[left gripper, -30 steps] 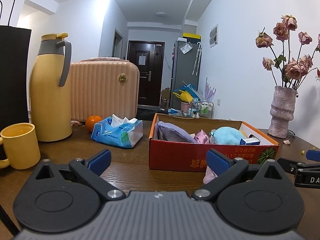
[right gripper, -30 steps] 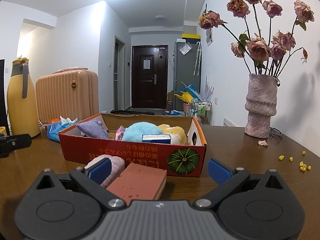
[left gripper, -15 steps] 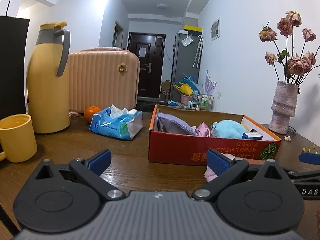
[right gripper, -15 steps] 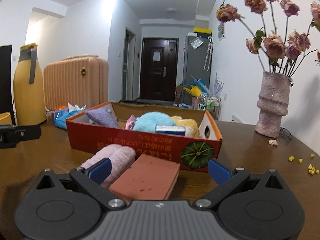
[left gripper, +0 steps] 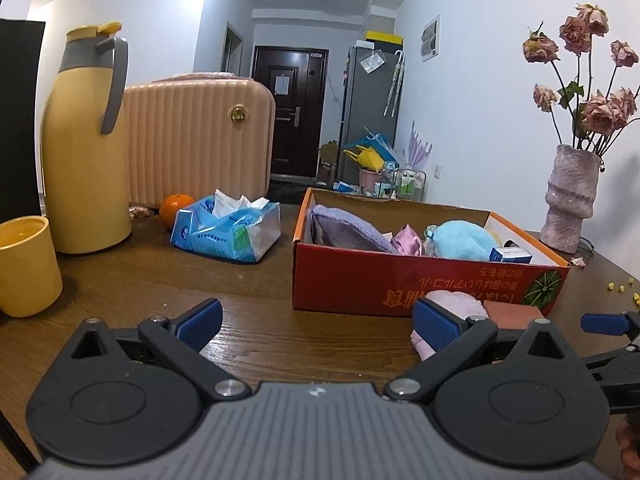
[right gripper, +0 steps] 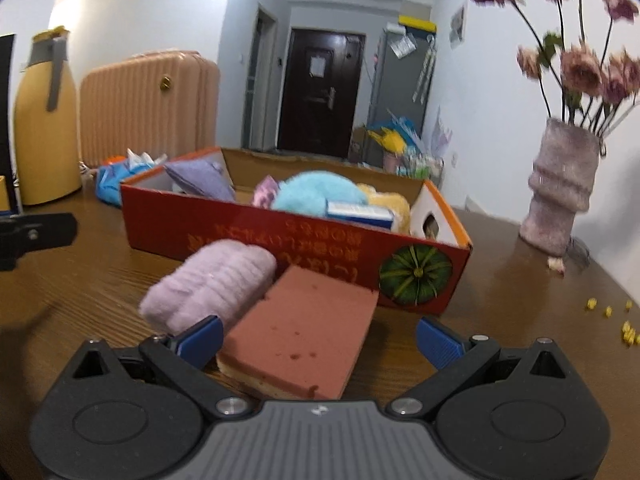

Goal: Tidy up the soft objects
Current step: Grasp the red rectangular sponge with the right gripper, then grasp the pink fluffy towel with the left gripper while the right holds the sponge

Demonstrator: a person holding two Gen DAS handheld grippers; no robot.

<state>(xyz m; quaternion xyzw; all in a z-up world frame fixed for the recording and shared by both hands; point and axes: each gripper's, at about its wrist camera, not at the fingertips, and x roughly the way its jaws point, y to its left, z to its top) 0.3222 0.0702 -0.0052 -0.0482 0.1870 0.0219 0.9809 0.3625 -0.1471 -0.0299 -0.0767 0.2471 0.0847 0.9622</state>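
Sitting already in the red box: purple pouch, blue plush, yellow plush. Left outside, touching its front wall: pink towel roll and reddish sponge. Spread wide and empty, right gripper straddling the sponge, left gripper over bare table.

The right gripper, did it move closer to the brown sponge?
Yes. The right gripper has moved forward toward the red box; the brown sponge now lies between its open fingers.

Both tools are wide open right now. Left tool sits low and level, fingers spread with nothing between them. Right tool is also low, tilted a bit, pads apart, gripping nothing.
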